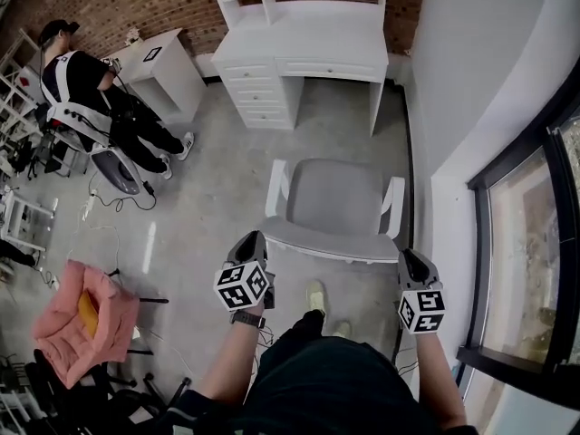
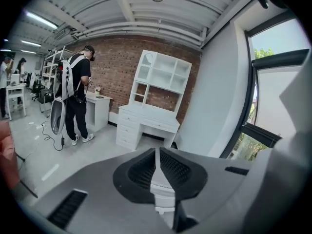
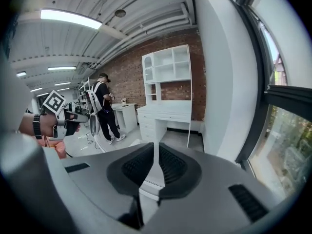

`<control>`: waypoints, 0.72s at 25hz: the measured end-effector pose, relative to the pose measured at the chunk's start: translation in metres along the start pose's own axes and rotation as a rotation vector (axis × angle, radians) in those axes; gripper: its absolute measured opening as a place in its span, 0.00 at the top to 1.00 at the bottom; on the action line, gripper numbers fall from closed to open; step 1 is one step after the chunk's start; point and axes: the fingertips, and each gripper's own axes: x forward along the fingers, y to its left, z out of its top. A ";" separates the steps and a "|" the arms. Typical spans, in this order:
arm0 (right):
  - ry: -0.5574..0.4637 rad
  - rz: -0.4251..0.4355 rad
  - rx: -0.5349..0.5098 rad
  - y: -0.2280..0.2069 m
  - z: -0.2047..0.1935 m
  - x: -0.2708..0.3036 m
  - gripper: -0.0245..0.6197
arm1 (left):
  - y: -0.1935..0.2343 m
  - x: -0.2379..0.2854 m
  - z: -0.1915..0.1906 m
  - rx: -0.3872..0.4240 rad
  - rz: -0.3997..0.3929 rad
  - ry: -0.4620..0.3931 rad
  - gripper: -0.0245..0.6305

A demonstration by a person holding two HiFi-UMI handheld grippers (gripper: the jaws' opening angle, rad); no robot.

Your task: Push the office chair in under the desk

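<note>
Both the left gripper and right gripper are closed and empty behind the chair, which stands well short of the desk at twelve o'clock. An uneven shove could swivel it into the drawers at eleven.

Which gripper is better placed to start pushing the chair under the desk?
Left, marginally: both shut behind the chair, but the left gripper looks nearer its back rim; the right gripper sits just outside the corner. Probably both push.

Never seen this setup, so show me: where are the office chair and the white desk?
office chair (image 1: 337,198): head view, grey padded middle.
white desk (image 1: 313,39): head view, bare desktop.
</note>
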 end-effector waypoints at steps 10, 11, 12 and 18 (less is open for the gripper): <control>0.132 -0.252 0.567 -0.075 -0.066 0.047 0.64 | 0.080 0.070 -0.051 -0.612 0.083 0.147 0.64; 0.140 -0.277 0.651 -0.080 -0.075 0.051 0.61 | 0.083 0.076 -0.057 -0.659 0.087 0.159 0.63; 0.150 -0.297 0.727 -0.083 -0.085 0.055 0.59 | 0.085 0.081 -0.061 -0.692 0.090 0.170 0.63; 0.207 -0.361 1.083 -0.084 -0.131 0.078 0.53 | 0.086 0.112 -0.086 -0.846 0.110 0.221 0.60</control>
